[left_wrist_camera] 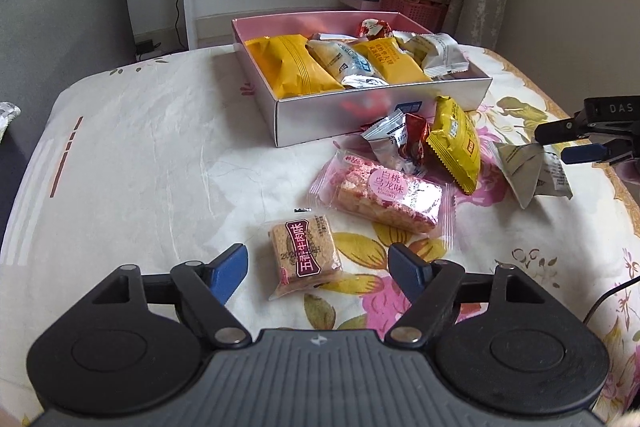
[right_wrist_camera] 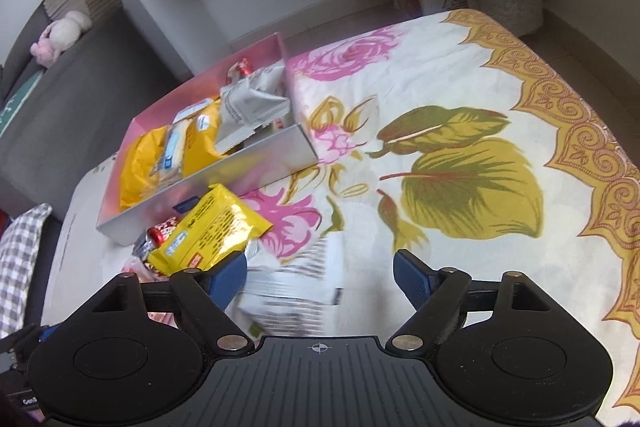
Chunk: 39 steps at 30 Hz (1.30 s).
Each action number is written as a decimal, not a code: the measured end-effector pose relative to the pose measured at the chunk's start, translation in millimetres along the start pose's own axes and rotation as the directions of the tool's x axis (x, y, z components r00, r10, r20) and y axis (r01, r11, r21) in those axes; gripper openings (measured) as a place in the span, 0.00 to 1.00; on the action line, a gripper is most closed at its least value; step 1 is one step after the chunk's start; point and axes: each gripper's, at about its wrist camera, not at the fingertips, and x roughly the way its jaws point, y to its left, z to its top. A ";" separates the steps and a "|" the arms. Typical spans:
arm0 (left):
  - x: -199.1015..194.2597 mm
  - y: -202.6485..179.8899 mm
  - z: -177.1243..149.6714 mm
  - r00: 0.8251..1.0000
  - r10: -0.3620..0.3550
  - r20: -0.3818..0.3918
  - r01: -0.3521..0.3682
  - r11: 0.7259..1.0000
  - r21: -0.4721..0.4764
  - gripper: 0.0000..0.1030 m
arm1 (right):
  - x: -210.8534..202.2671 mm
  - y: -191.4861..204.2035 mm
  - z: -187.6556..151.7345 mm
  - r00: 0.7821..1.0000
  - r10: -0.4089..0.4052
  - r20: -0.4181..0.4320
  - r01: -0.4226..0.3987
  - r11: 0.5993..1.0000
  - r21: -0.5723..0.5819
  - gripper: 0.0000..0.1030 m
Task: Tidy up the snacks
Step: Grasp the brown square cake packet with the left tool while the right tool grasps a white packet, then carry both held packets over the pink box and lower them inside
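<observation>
- Your left gripper (left_wrist_camera: pixel 318 269) is wide open, holding nothing; the brown snack (left_wrist_camera: pixel 306 254) lies between its fingers.
- Your right gripper (right_wrist_camera: pixel 320 273) is wide open too; the white packet (right_wrist_camera: pixel 296 281) lies between its fingers.

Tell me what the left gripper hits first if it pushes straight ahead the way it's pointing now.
Most likely the brown-labelled snack bar, which lies on the tablecloth just ahead of the open left gripper, roughly between its blue fingertips. The pink-wrapped bar lies beyond it. Height above the cloth is unclear.

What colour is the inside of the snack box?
Pink inside the box, with silvery outer walls; the left wrist view shows it best.
</observation>
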 end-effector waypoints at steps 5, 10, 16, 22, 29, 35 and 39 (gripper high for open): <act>7.2 -1.0 0.0 1.000 0.025 -0.014 -0.025 1.000 -0.017 0.70 | 10.0 1.1 -1.2 0.998 0.028 -0.054 -0.025 0.998 0.054 0.84; 13.5 2.0 -0.6 0.999 0.040 -0.036 -0.041 0.999 -0.034 0.57 | 19.9 14.8 -6.5 0.996 0.045 -0.079 -0.042 0.999 0.033 0.83; 15.2 1.7 2.2 0.996 0.041 -0.078 -0.045 0.998 -0.046 0.50 | 28.2 31.4 -13.8 0.996 -0.005 -0.084 0.000 0.998 -0.065 0.83; 12.7 9.2 6.3 0.994 0.036 -0.098 -0.044 0.996 -0.077 0.31 | 30.1 38.5 -16.6 0.997 -0.055 -0.060 0.048 0.992 -0.113 0.69; 9.0 19.4 9.0 0.995 0.002 -0.104 -0.015 0.991 -0.134 0.31 | 24.4 41.6 -14.9 0.997 -0.046 -0.057 0.040 0.993 -0.113 0.51; 0.6 23.5 13.6 0.996 -0.013 -0.084 -0.001 0.988 -0.155 0.31 | 16.9 29.7 -8.2 0.998 -0.022 -0.062 0.019 0.999 -0.033 0.49; -5.1 26.0 18.7 0.998 -0.008 -0.065 -0.004 0.985 -0.175 0.31 | 6.4 22.3 -2.7 0.999 0.000 -0.043 0.001 1.000 0.017 0.49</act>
